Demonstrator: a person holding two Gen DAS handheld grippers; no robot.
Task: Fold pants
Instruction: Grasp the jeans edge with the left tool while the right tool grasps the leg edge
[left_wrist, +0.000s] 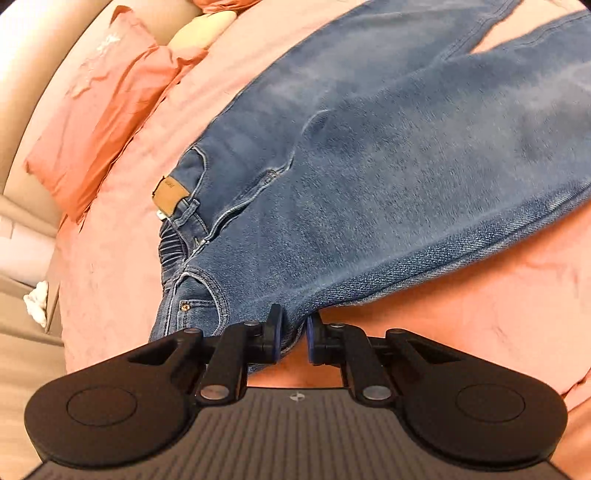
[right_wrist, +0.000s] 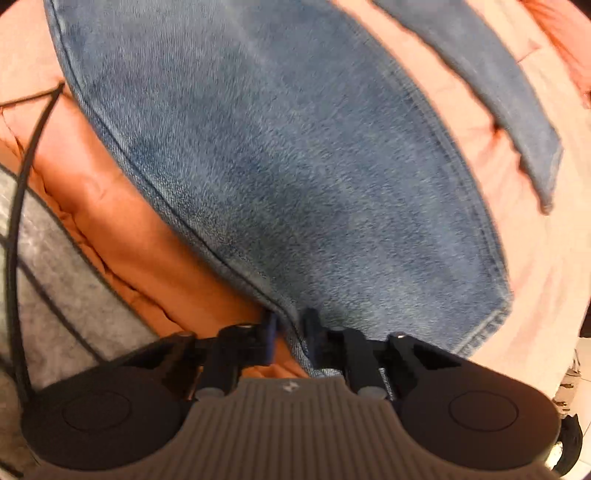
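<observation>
A pair of faded blue denim pants (left_wrist: 369, 155) lies spread across a bed covered with a salmon-pink sheet (left_wrist: 122, 266). In the left wrist view the waistband is nearest the camera, with a tan leather patch (left_wrist: 170, 195) on it, a copper rivet at a front pocket, and the two legs running away toward the upper right. The black left gripper (left_wrist: 294, 334) points steeply down at the near edge of the pants beside the pocket; its fingers (left_wrist: 274, 328) are nearly together and pinch a fold of denim at the hip seam. A rumpled salmon-pink pillow (left_wrist: 99, 114) lies at the head of the bed, well apart from the pants, and a pale yellow cushion (left_wrist: 203, 31) sits beyond it.

In the right wrist view one denim leg (right_wrist: 280, 170) fills the middle, its hem at the right, while the other leg (right_wrist: 491, 85) lies apart from it across a strip of pink sheet (right_wrist: 454, 122). The black right gripper (right_wrist: 290, 334) points almost straight down at the near side seam of the leg; its fingers (right_wrist: 312, 332) are clenched on the denim edge. This view is blurred. To the left, the sheet falls over the bed's edge in orange folds, beside a grey rug with dark stripes (right_wrist: 70, 288) and a thin black cable (right_wrist: 22, 192).
</observation>
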